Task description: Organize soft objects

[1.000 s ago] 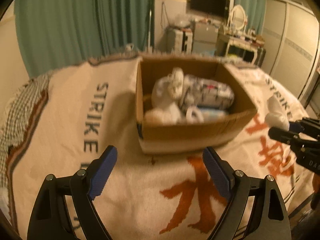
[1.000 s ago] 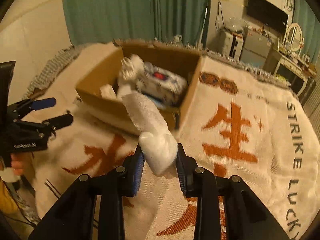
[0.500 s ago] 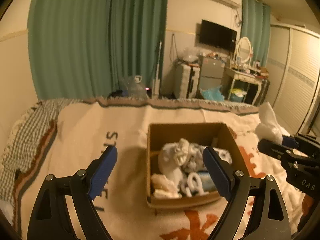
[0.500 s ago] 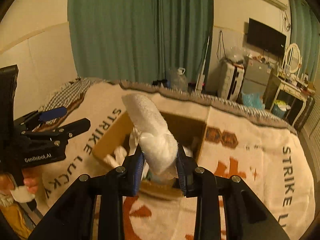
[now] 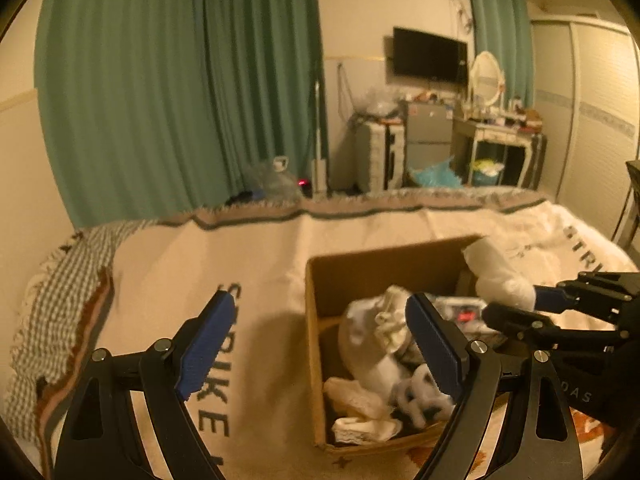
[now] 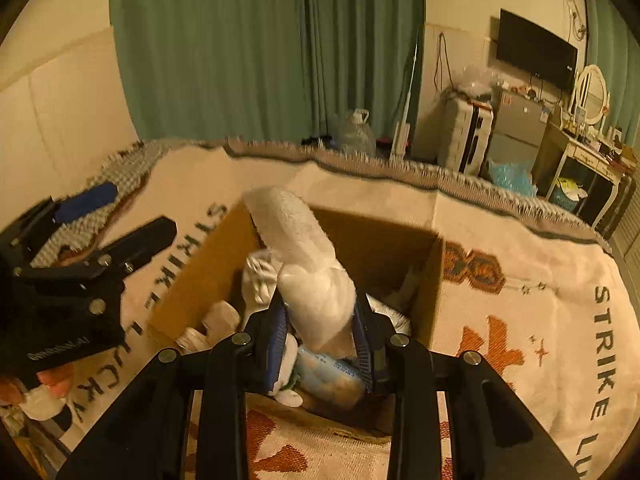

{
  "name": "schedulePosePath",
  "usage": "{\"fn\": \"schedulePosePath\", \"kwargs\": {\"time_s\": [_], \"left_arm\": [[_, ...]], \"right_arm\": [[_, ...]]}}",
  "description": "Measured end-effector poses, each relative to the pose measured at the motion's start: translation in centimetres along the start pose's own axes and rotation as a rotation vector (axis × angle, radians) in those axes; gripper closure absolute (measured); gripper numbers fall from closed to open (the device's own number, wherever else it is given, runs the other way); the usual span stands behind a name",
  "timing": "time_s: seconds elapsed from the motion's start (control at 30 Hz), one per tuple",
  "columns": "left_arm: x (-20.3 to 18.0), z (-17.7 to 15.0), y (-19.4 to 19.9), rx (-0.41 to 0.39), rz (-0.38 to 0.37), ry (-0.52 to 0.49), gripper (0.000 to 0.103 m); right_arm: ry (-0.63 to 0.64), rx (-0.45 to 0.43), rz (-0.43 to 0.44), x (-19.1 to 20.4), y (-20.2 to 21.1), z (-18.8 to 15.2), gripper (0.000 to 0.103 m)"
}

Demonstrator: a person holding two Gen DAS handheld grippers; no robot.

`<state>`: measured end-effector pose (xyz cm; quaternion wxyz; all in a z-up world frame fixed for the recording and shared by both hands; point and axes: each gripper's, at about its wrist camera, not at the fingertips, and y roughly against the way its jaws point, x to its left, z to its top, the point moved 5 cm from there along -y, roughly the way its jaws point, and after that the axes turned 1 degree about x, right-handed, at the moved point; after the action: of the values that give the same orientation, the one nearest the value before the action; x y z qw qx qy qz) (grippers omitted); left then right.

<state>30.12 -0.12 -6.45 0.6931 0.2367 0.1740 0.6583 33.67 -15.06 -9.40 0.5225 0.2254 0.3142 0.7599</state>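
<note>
Right now your right gripper [image 6: 320, 332] is clamped on a rolled white fluffy towel [image 6: 304, 264], blue pads pressing its lower end while the rest sticks up and away from you. The roll hangs above the open brown cardboard box [image 6: 434, 276], over the crumpled white cloths [image 6: 260, 276] and a pale plastic-wrapped pack [image 6: 328, 374] lying inside. From your left side, the same towel [image 5: 498, 276] shows over the box's [image 5: 316, 312] far right corner, with the right gripper [image 5: 516, 308] reaching in from the right. Your left gripper [image 5: 320, 348] stands wide apart with nothing between its blue pads, hovering near the box's left wall. The box sits on a cream woven blanket with orange characters and dark lettering [image 6: 540, 280].
</note>
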Motion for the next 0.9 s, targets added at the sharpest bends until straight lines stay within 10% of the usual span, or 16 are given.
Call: {"fn": "schedulePosePath", "kwargs": {"time_s": [0.1, 0.17, 0.43, 0.9], "left_arm": [[0.2, -1.0, -0.7, 0.029, 0.008, 0.007, 0.015], [0.4, -1.5, -0.8, 0.040, 0.013, 0.008, 0.015], [0.7, -0.5, 2.2, -0.029, 0.015, 0.023, 0.015], [1.9, 2.9, 16.6, -0.417, 0.051, 0.061, 0.008]], "right_arm": [[-0.018, 0.032, -0.014, -0.5, -1.5, -0.7, 0.068], [-0.041, 0.035, -0.021, -1.0, -1.8, -0.9, 0.041], [-0.026, -0.062, -0.067, -1.3, 2.1, 0.4, 0.037], [0.011, -0.423, -0.160, 0.3, 18.6, -0.8, 0.007]]}}
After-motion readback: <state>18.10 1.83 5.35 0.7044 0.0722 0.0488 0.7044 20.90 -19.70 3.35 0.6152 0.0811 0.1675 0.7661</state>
